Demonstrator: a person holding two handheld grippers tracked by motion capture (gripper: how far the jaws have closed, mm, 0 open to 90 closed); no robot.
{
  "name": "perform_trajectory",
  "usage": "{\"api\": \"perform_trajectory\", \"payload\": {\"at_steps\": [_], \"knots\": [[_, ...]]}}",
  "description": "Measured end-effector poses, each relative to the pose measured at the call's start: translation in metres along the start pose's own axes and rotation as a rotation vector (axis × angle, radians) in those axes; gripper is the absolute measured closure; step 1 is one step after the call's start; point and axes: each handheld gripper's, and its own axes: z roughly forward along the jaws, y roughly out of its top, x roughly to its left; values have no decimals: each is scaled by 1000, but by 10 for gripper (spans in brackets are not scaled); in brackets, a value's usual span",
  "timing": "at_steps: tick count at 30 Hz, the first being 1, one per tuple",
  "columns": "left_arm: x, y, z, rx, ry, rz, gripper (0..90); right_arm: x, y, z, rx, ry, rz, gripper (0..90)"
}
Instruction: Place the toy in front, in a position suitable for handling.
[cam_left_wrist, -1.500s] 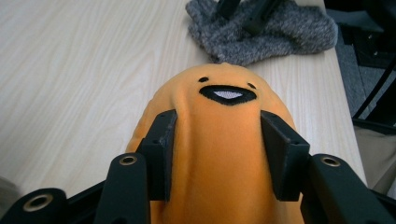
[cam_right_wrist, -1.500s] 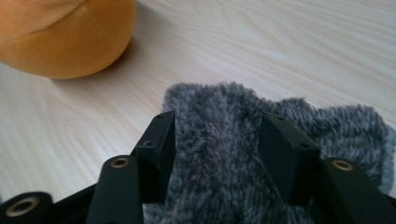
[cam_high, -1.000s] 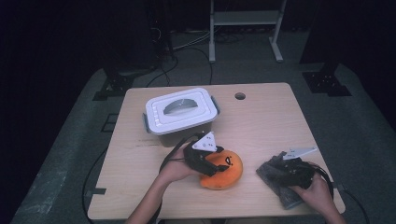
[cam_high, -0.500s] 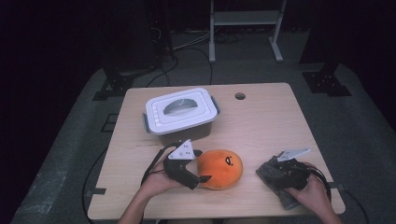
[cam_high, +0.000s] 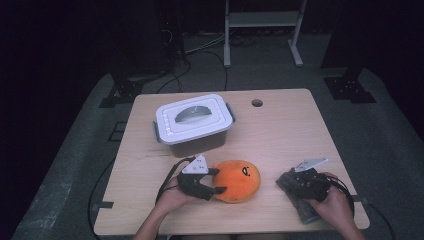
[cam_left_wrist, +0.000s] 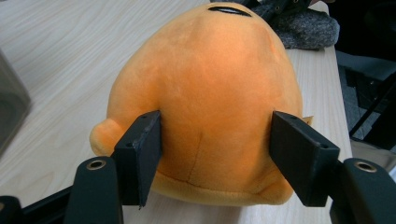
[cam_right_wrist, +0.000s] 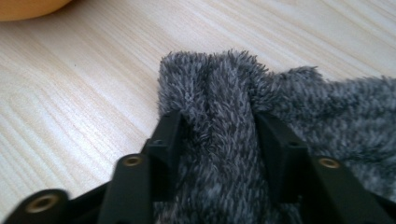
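At the table's near edge, my left gripper (cam_left_wrist: 215, 154), jaws just closing, clamps the orange plush (cam_left_wrist: 205, 93); my right gripper (cam_right_wrist: 217, 154), likewise closing, pinches the grey fuzzy cloth (cam_right_wrist: 289, 107).

Each hand carries a black two-jaw claw: left claw (cam_high: 218, 181), right claw (cam_high: 286, 183). A pale grey three-cornered plate tops each body, and a black cable trails from each toward the near desk edge. The jaws are flat, matte black rectangular blocks. Each jaw arm carries a brass-coloured ringed screw hole near its base. Forearms are bare, without sleeves.
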Motion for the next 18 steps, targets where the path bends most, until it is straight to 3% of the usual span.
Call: {"api": "perform_trajectory", "payload": {"at_steps": [4, 7, 8, 9, 10, 11, 12, 13, 14, 18], "knots": [[-3, 3, 4, -1, -1, 11, 367, -4, 2, -1, 10, 27, 26, 704], [-2, 4, 6, -1, -2, 15, 378, -10, 2, -1, 14, 63, 59, 733], [-2, 5, 7, 4, -5, 14, 378, -16, 3, -2, 13, 106, 90, 752], [-2, 5, 8, 4, -7, 17, 378, -16, 3, -2, 13, 106, 90, 752], [-2, 8, 10, 11, -12, 21, 378, -21, 4, -4, -13, 143, 110, 759], [-2, 8, 10, 11, -12, 21, 378, -21, 4, -4, -13, 143, 110, 759], [-2, 10, 13, 12, -20, 25, 377, -21, 7, -11, -70, 193, 121, 760], [-2, 10, 13, 12, -20, 25, 377, -21, 7, -11, -70, 193, 121, 760], [-1, 12, 17, 13, -25, 31, 377, -14, 15, -21, -134, 233, 102, 760], [-6, 17, 26, 8, -28, 45, 372, 13, 37, -41, -262, 302, 6, 757]]}}
